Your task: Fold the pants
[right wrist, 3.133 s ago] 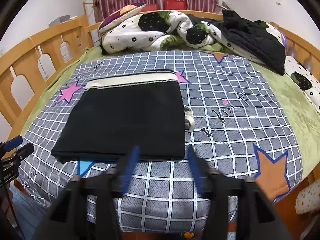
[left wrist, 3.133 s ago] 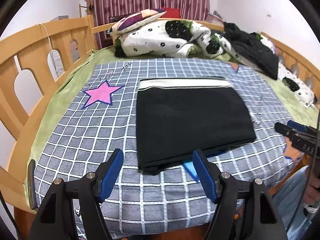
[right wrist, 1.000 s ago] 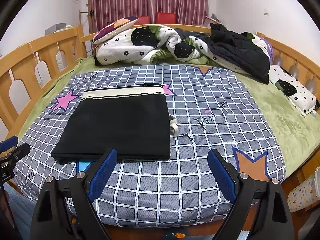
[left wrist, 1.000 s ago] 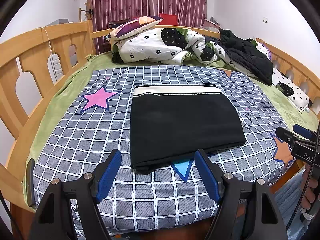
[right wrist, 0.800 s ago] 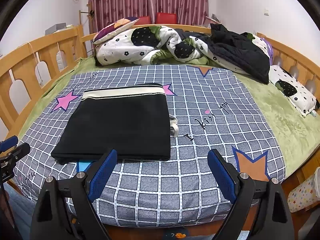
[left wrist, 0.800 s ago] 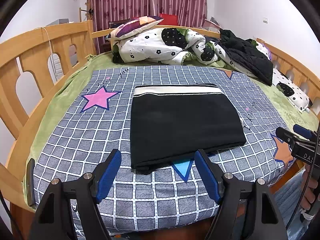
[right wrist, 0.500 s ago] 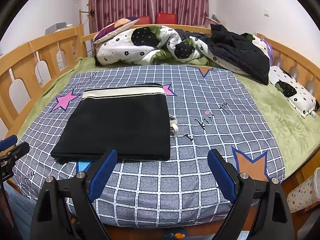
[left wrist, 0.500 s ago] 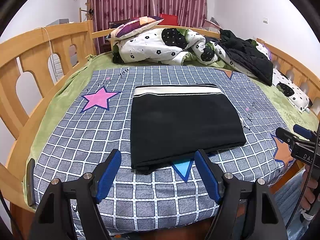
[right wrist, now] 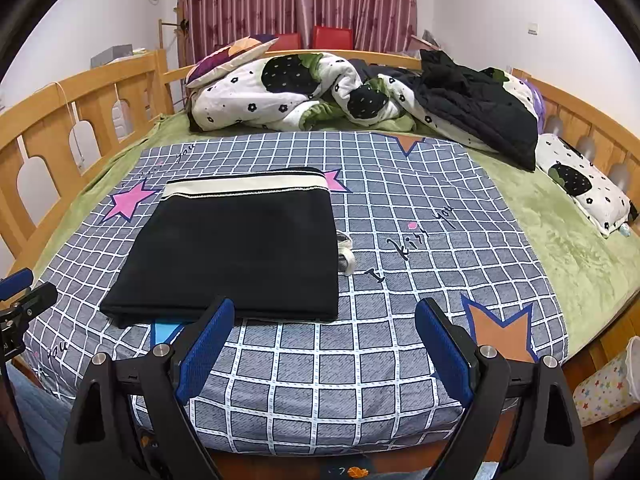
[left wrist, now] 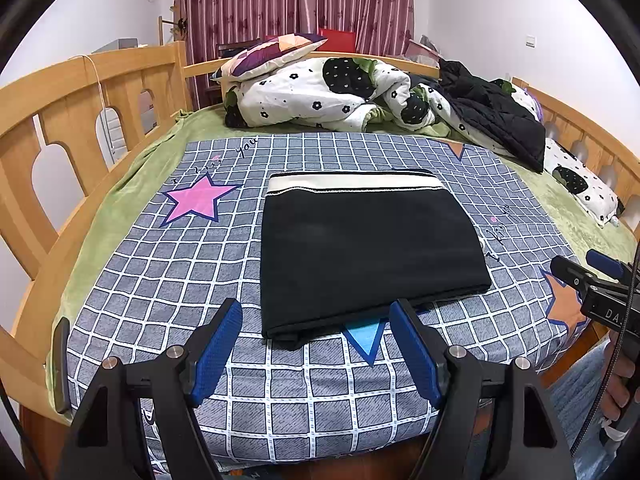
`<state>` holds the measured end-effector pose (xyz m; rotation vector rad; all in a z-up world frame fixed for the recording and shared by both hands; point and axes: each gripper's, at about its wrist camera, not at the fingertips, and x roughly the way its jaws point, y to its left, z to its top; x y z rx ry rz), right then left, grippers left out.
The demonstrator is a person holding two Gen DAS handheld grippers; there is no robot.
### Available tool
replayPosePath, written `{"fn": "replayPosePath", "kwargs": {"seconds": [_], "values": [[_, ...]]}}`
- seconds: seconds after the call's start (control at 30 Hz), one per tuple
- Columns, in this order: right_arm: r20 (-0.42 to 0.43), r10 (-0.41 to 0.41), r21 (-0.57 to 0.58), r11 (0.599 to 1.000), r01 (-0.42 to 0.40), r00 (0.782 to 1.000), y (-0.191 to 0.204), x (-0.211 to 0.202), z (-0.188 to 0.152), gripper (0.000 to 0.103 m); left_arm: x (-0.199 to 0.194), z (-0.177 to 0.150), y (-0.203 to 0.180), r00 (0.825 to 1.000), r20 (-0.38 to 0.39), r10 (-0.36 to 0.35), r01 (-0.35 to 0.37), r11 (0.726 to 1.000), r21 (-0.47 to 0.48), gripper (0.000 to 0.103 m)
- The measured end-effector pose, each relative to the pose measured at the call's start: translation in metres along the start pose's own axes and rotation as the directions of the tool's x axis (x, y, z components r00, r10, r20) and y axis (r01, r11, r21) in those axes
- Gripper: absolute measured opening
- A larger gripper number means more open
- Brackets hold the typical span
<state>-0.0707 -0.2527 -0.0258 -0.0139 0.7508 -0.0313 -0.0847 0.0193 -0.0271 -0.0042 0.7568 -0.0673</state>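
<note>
- Pants (left wrist: 368,248) lie folded in a flat rectangle on the bed (left wrist: 160,280), just beyond both jaws.
- Left gripper (left wrist: 316,344) and right gripper (right wrist: 324,344): jaws apart, empty, now withdrawn; folding looks finished.

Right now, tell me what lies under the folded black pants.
The folded black pants lie on the checked blanket. A blue triangle and a pale strap stick out; anything more underneath is hidden.

Wooden bed (left wrist: 120,80); on it a checked sheet (left wrist: 160,280) bearing folded black pants (left wrist: 360,248), plus quilt (left wrist: 320,92), pillow (left wrist: 272,54), black jacket (left wrist: 500,120).
</note>
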Motion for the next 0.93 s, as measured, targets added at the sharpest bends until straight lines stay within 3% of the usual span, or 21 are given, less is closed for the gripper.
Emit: {"fn": "replayPosePath", "kwargs": {"seconds": [0.93], "values": [[-0.003, -0.004, -0.007, 1.0, 0.004, 1.0, 0.0015, 0.0004, -0.001, 0.091, -0.0045, 0.0015, -0.0066, 1.0, 0.006, 0.016, -0.016, 1.0, -0.004, 0.075]]}}
